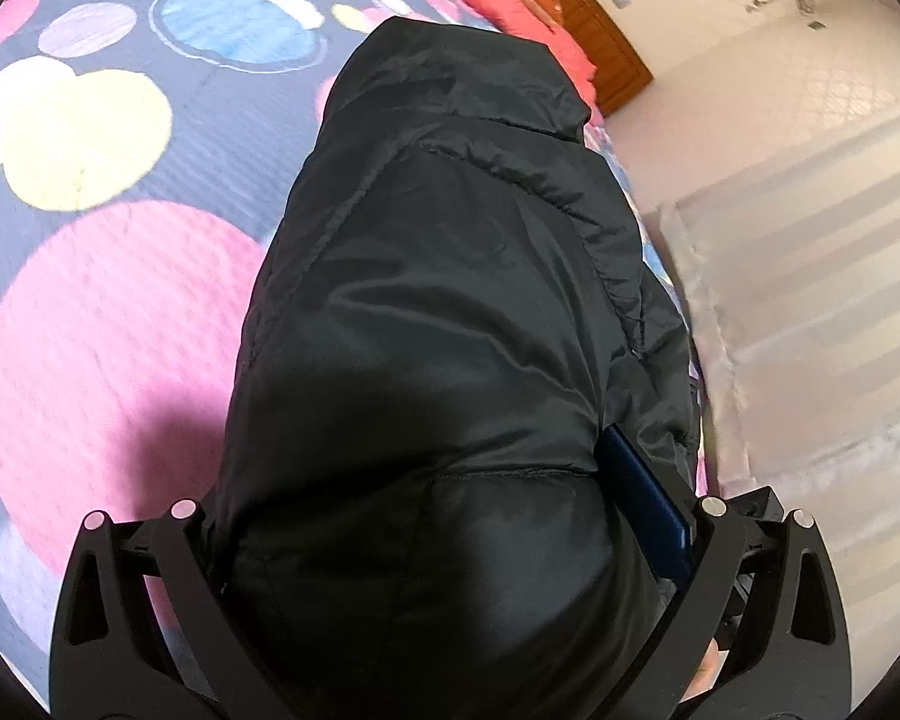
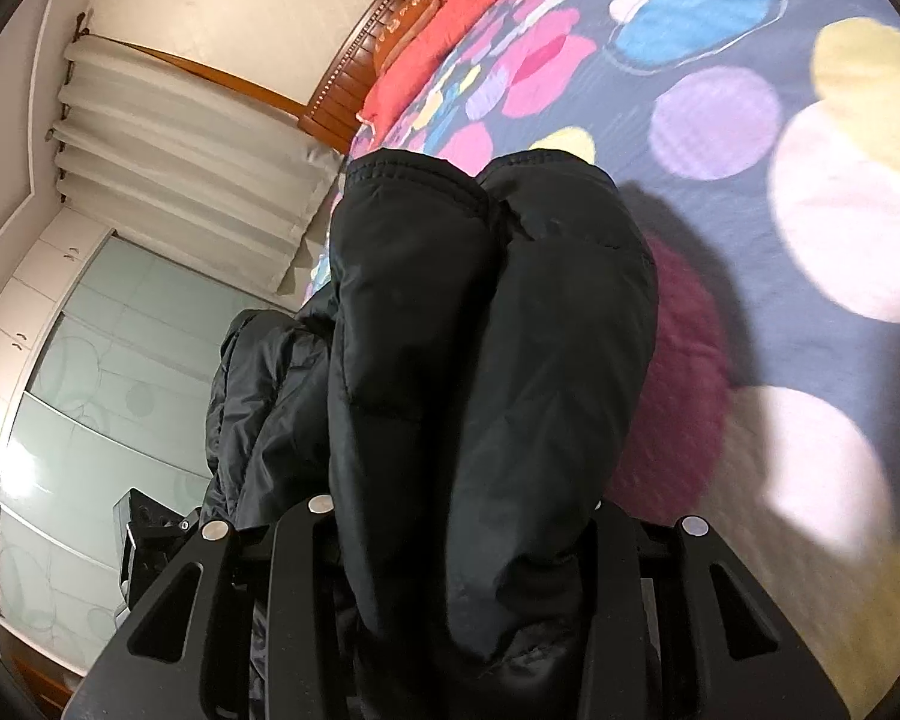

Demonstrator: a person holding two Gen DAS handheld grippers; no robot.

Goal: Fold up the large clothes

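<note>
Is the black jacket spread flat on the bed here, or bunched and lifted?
Bunched and lifted. The black jacket fills the left gripper and the right gripper, doubled in puffy folds above the bedspread.

The room light is soft and even, and the black padded nylon jacket (image 1: 450, 330) stays dark with only a weak shine on its folds. It throws a shadow on the bed cover with big coloured circles (image 2: 810, 90), and a bright glare sits on the pale green glass wardrobe doors (image 2: 90, 408). Both pictures curve strongly at the black round edges, and the white pleated curtain (image 1: 810, 300) is blurred.
</note>
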